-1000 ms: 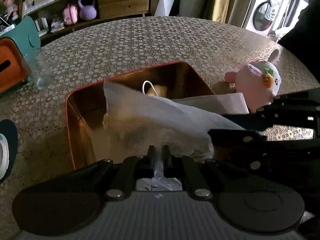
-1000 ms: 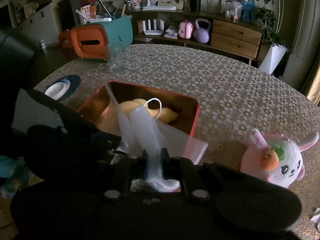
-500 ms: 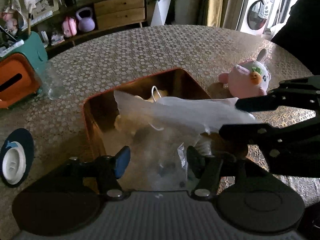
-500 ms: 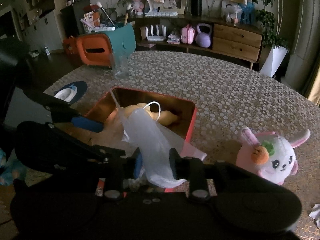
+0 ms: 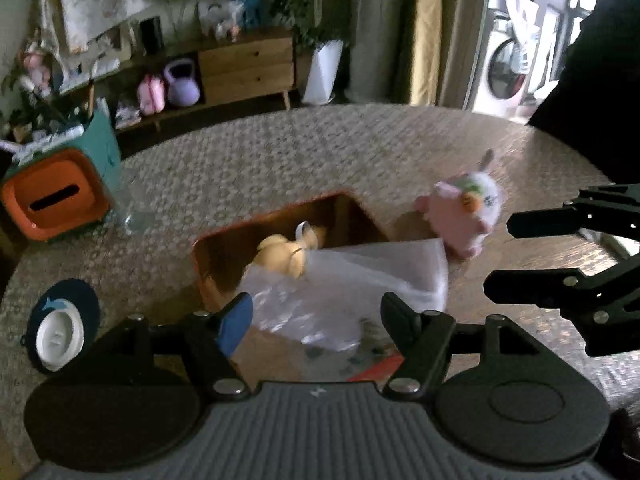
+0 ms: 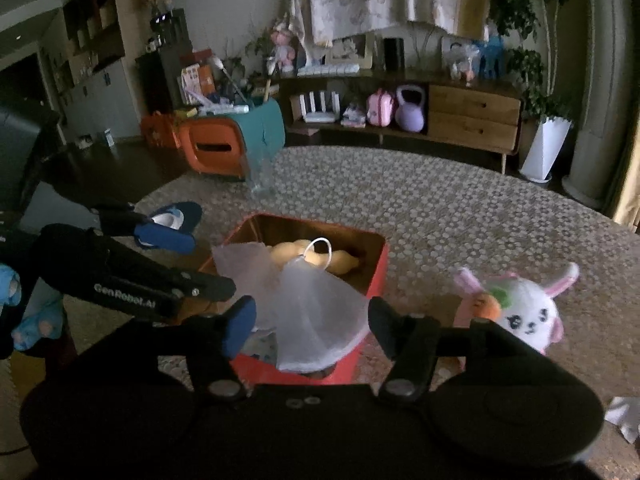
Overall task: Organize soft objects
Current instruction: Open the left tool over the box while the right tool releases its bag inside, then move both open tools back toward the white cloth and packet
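Note:
A red tin box (image 6: 376, 264) (image 5: 200, 264) sits on the round table. A clear plastic bag (image 6: 320, 308) (image 5: 352, 284) lies draped over its near part, beside a yellow plush toy (image 6: 316, 258) (image 5: 280, 256) with a white loop. My left gripper (image 5: 316, 322) is open and empty just above the bag's near edge. My right gripper (image 6: 312, 320) is open and empty over the same bag. A pink and white bunny plush (image 6: 516, 308) (image 5: 468, 212) stands on the table right of the box.
A drinking glass (image 6: 262, 178) and an orange and teal container (image 6: 224, 140) stand at the table's far left. A dark blue coaster with a white cap (image 5: 60, 332) lies left of the box. A crumpled white scrap (image 6: 624, 416) lies at the right edge.
Both grippers have opened and let go of the plastic bag, which has dropped onto the box. Both have pulled back and up.

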The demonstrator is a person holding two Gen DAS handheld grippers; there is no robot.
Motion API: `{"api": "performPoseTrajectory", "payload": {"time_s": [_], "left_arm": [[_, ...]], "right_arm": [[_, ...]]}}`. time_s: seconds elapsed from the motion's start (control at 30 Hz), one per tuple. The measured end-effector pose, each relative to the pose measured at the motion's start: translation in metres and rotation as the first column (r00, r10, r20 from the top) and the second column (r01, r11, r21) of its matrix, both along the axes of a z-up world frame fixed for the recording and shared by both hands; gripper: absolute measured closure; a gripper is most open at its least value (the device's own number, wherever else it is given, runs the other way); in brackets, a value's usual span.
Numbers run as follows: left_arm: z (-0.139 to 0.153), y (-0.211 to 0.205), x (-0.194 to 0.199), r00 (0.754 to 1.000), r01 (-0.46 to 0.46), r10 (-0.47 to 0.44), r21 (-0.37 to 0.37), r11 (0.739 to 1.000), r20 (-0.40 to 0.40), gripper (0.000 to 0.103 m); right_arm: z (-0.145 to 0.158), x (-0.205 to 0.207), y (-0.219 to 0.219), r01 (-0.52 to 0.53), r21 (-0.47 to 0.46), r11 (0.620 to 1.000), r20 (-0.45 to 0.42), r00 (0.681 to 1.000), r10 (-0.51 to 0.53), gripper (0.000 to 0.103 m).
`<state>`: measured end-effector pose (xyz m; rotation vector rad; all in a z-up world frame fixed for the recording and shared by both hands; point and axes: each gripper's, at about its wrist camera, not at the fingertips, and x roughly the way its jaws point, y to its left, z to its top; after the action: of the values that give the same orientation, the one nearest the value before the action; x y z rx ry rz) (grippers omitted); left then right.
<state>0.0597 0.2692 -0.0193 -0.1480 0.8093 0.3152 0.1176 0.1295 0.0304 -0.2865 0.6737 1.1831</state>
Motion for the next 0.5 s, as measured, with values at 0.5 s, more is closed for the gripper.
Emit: {"api": "performPoseTrajectory", "payload": {"time_s": [0.5], "left_arm": [[0.045,-0.094,0.008,0.977,0.146,-0.145,0.003,0.989,0.158,0.021]], "right_arm": [[0.037,-0.011,-0.109,0.135,0.109,0.985,0.024,0.990,-0.139,0.033]]}}
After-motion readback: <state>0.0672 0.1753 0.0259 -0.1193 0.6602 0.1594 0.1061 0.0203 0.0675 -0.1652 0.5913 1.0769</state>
